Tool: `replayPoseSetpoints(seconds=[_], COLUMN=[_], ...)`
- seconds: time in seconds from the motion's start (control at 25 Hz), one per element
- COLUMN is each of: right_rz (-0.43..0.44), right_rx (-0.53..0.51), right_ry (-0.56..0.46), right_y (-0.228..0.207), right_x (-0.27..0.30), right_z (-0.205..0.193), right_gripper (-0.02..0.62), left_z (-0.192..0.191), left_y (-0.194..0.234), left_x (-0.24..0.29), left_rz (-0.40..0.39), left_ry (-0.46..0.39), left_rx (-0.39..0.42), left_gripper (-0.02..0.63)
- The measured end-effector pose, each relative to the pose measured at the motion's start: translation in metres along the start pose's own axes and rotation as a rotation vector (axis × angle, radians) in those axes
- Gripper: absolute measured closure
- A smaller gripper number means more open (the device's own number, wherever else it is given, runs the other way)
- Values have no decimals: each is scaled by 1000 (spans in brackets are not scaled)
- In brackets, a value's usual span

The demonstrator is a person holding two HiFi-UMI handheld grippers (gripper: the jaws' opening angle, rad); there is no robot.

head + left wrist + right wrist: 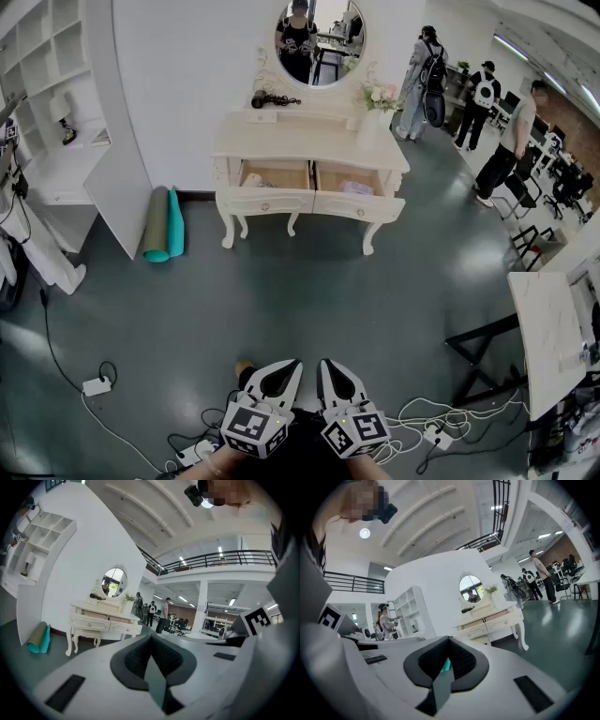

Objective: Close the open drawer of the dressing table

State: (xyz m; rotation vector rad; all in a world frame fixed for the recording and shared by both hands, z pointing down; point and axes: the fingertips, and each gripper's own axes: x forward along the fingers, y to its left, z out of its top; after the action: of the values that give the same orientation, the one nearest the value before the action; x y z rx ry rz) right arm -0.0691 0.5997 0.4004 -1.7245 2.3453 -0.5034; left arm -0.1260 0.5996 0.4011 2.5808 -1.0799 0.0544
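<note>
Nothing of the task is done yet. The dressing table (309, 141) stands well ahead of both pairs of jaws, across a wide stretch of grey floor (309, 291). Two drawers under its tabletop are pulled out side by side: the left drawer (277, 175) and the right drawer (349, 181). The left gripper (275, 380) and the right gripper (339, 380) are held low and close together, nearly touching, tips aimed toward the table. Each gripper view shows its jaws pressed together with nothing between them. They are far short of contact, so the whole job remains: the approach, then a push on each drawer front until it sits flush. By my reading, shut jaws would serve well enough as a pushing face.
</note>
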Motion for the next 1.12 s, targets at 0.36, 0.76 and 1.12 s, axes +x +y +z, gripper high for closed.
replayPoseSetpoints(seconds=[0.36,0.76,1.12], right_rz=[10,-24,-46], right_rx=[8,-6,16], right_ry=[27,-26,-22], right_y=[12,10,-7], right_x=[-7,-18,-8], right_z=[-10,-6,0], right_gripper=[600,595,595], left_z=[-2,-8,-7], left_y=[5,5,9], left_x=[-16,-21,-7], left_rz=[44,60,63], left_ry=[-11,3,20], left_rx=[-4,-10,-11], left_gripper=[575,575,575])
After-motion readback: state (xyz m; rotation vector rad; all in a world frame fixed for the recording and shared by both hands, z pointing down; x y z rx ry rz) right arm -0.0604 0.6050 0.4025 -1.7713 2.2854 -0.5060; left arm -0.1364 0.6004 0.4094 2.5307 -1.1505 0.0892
